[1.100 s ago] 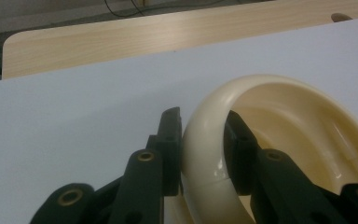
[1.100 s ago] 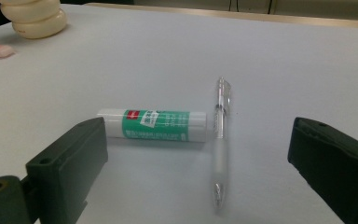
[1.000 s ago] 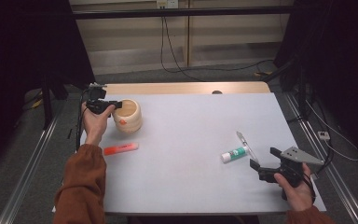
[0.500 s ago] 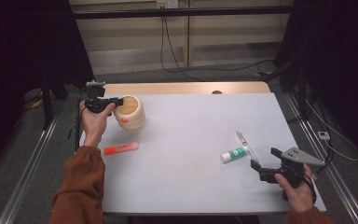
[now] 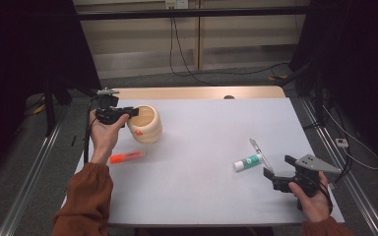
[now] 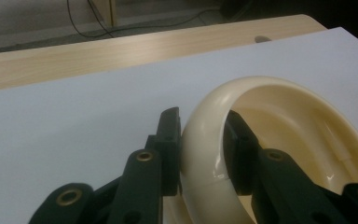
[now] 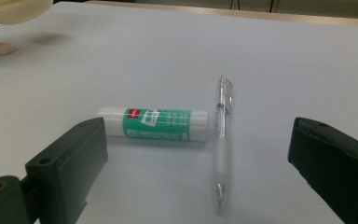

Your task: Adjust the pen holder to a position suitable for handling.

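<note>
A white sheet (image 5: 211,147) covers the worktop, leaving a strip of pale wood (image 5: 197,92) bare along the far edge. Beyond it lies grey floor (image 5: 216,76) with black cables (image 5: 187,59) trailing across, then a light panelled wall (image 5: 197,29). Dark curtains (image 5: 359,64) hang at both sides. Metal rails (image 5: 29,172) run along the floor beside the worktop.

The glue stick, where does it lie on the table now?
In the high view the glue stick lies on the table's right side, touching the clear pen and just ahead of the open right claw.
</note>
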A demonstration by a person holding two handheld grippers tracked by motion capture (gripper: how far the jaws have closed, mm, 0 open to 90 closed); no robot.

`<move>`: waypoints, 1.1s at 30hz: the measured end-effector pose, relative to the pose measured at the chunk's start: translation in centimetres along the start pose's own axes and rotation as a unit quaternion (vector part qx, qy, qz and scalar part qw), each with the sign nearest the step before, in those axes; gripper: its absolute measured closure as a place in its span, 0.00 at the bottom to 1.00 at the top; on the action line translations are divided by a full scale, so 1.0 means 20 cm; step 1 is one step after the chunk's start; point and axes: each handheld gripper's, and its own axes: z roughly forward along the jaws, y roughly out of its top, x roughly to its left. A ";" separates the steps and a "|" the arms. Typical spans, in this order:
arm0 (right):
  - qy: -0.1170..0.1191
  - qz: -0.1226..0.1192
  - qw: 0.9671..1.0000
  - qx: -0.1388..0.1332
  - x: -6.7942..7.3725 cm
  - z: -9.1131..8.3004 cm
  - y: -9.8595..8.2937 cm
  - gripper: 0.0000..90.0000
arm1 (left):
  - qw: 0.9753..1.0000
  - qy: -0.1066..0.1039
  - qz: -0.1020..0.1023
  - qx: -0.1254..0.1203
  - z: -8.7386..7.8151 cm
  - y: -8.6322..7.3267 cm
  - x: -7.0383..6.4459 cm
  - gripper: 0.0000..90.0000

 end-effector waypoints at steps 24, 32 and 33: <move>0.004 -0.001 1.000 0.000 0.00 0.00 0.00 0.05 | 0.999 -0.044 0.005 0.006 0.04 -0.09 -0.32 0.80; 0.004 -0.001 1.000 0.000 0.00 0.00 0.00 0.05 | 0.998 -0.060 0.011 0.016 0.12 -0.09 -0.43 0.81; 0.004 -0.001 1.000 0.000 0.00 0.00 0.00 0.05 | 0.998 -0.060 0.012 0.017 0.13 -0.08 -0.44 0.81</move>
